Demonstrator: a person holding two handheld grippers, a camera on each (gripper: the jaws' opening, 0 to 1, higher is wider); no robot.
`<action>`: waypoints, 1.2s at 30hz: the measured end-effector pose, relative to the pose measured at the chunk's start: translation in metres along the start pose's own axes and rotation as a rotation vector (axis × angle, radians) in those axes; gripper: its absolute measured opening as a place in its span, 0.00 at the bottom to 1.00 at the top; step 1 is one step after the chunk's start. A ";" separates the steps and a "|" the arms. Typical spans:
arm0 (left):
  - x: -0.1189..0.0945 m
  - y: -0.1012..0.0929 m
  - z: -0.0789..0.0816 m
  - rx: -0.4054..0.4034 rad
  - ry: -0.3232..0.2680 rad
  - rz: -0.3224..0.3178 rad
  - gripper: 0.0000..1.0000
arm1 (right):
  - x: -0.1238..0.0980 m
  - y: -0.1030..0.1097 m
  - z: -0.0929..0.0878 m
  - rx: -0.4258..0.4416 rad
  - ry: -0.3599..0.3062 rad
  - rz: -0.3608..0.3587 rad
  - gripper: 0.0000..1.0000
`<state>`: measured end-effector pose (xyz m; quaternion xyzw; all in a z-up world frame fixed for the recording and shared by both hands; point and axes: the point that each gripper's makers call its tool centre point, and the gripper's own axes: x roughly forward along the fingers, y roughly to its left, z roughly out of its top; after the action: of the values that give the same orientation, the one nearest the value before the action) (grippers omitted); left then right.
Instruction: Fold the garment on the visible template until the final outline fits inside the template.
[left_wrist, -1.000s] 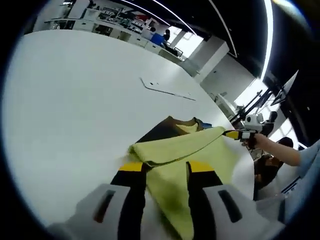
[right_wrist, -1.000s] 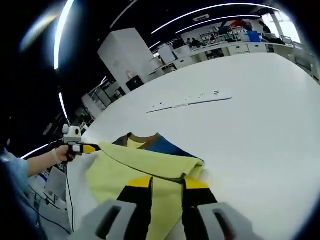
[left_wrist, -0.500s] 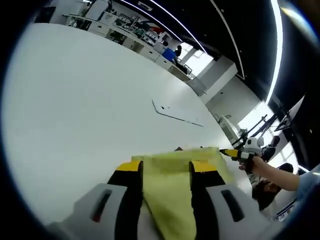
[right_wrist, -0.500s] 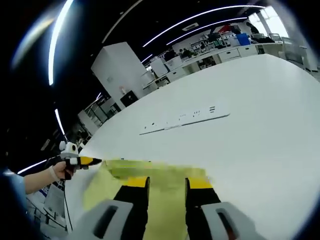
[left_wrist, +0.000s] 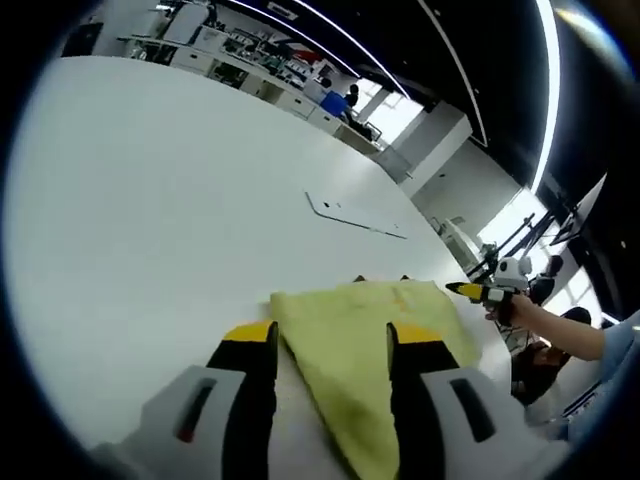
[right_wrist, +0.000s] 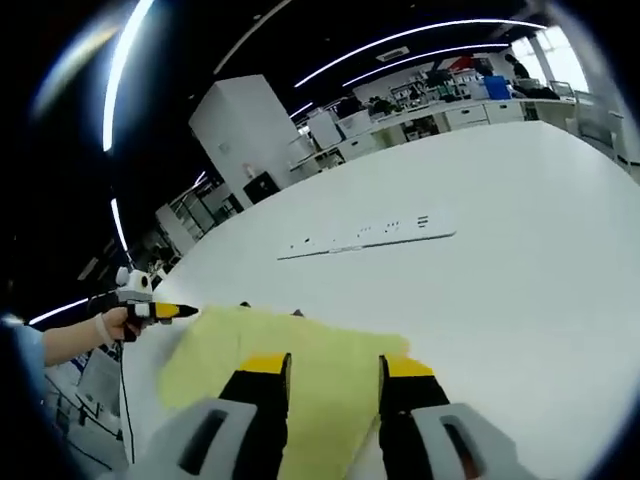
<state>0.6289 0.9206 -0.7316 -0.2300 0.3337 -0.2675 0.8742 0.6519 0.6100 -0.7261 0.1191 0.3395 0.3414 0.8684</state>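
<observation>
Left gripper (left_wrist: 325, 340): yellow-tipped jaws rise from the bottom of the left gripper view, set apart, with the yellow garment (left_wrist: 375, 335) running between them; whether they pinch the cloth cannot be told, since the tips stand apart and the cloth passes through the gap. The garment lies spread on the white table (left_wrist: 150, 200), its far edge straight, two small dark bits showing just past that edge. At the garment's far right corner the right gripper (left_wrist: 466, 291) comes in, yellow tip at the cloth's corner, held by a hand (left_wrist: 510, 303). A flat white strip (left_wrist: 355, 215) lies further off on the table, well apart from the garment. Right gripper view: own jaws of the right gripper (right_wrist: 333, 368) likewise parted with the garment (right_wrist: 290, 355) between and beneath them; grip cannot be told. The garment sits on the table (right_wrist: 520, 230) just ahead of the jaws. The left gripper (right_wrist: 172, 312) reaches the cloth's left corner, held by a hand (right_wrist: 108, 325). The strip (right_wrist: 370, 232) lies beyond, apart from the cloth.
</observation>
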 end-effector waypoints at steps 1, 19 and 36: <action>-0.003 -0.003 -0.002 0.015 0.000 -0.012 0.41 | -0.002 0.001 -0.001 -0.009 0.003 0.002 0.36; -0.052 -0.042 -0.066 0.165 0.113 -0.109 0.37 | -0.055 0.011 -0.063 -0.116 0.092 0.058 0.39; -0.073 -0.044 -0.116 0.150 0.172 -0.128 0.28 | -0.085 0.033 -0.119 -0.129 0.124 0.108 0.36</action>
<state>0.4871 0.9073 -0.7506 -0.1608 0.3710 -0.3657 0.8383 0.5095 0.5741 -0.7569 0.0597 0.3632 0.4153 0.8319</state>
